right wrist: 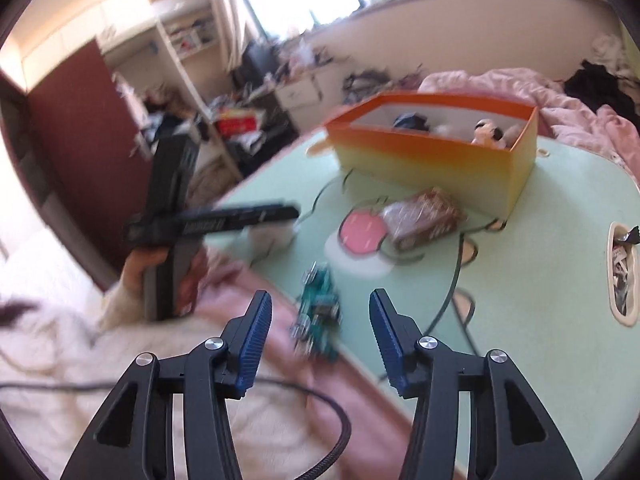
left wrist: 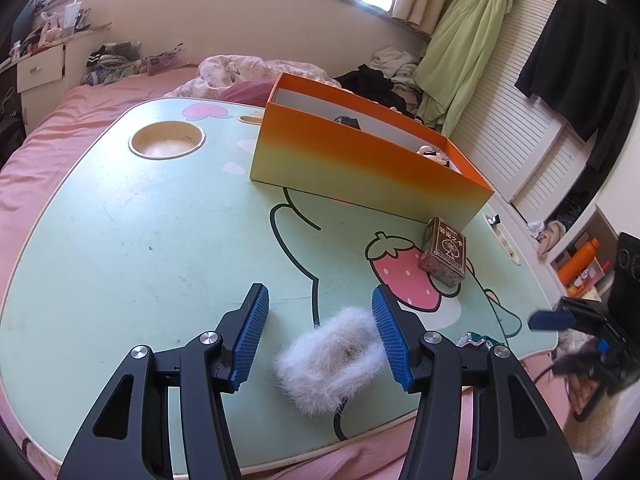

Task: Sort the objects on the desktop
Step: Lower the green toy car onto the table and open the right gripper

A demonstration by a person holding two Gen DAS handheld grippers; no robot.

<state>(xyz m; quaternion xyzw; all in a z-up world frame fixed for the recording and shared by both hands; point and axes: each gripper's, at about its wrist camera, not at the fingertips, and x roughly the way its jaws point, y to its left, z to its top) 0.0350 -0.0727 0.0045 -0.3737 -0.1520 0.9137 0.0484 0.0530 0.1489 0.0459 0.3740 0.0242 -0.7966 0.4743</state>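
Left claw spread wide around fluffy white band; right claw likewise apart over green toy. Best centred before squeezing.

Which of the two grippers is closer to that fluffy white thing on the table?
Left. The left gripper is open, with the fluffy white ring between its fingers. The right gripper is open farther off, by the green toy car.

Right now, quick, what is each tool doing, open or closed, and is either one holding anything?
Left tool: open, holding nothing; the white fluffy hair tie lies between its fingers.
Right tool: open, holding nothing; the green toy car sits ahead of it.
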